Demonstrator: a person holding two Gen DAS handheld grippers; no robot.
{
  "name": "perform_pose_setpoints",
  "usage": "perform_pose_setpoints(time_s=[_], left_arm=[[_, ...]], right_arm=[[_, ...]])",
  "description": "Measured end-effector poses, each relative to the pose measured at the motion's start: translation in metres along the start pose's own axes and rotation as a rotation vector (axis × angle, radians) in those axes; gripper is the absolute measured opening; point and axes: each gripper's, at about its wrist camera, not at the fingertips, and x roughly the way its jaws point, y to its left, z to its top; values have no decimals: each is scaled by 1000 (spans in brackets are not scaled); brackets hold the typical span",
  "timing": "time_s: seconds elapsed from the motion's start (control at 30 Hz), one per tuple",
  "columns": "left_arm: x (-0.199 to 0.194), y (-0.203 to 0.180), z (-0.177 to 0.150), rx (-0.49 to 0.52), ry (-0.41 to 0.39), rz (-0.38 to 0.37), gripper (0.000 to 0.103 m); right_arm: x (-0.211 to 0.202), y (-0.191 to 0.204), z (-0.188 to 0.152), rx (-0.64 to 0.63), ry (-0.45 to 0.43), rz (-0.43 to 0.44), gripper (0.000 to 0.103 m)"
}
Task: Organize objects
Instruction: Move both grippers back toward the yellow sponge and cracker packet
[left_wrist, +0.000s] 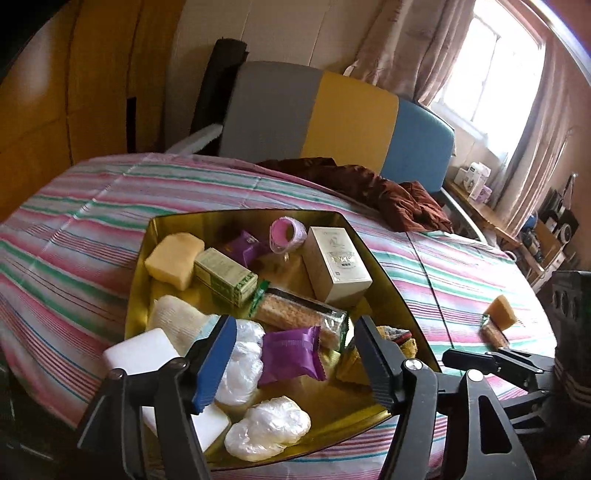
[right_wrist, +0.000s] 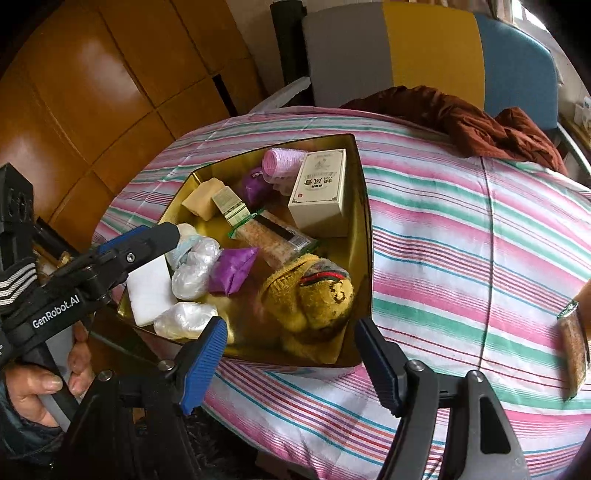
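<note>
Fingers on both grippers are spread wide with nothing between them. The left gripper (left_wrist: 291, 362) hangs right over the near end of the gold tray (right_wrist: 365, 206), which is already packed. Still out on the striped bedsheet (right_wrist: 461, 221) are a cracker pack (left_wrist: 493, 334) and a tan sponge (left_wrist: 501, 312), touching each other, well off the tray's right side. The pack's long axis runs roughly parallel to that tray edge. The right gripper (right_wrist: 291, 360) looks nearer, so I'd guess it goes.
</note>
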Motion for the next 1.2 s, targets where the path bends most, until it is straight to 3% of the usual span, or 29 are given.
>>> perform_pose_setpoints(time_s=[0.27, 0.6, 1.2], left_arm=[[-8, -14, -2, 79, -32, 50, 70], [-10, -32, -6, 153, -34, 58, 74], [-11, -70, -8, 274, -32, 24, 74]], right_arm=[[-4, 1, -1, 1, -15, -21, 73], [-17, -7, 2, 15, -52, -62, 77], [-47, -88, -2, 211, -90, -184, 77]])
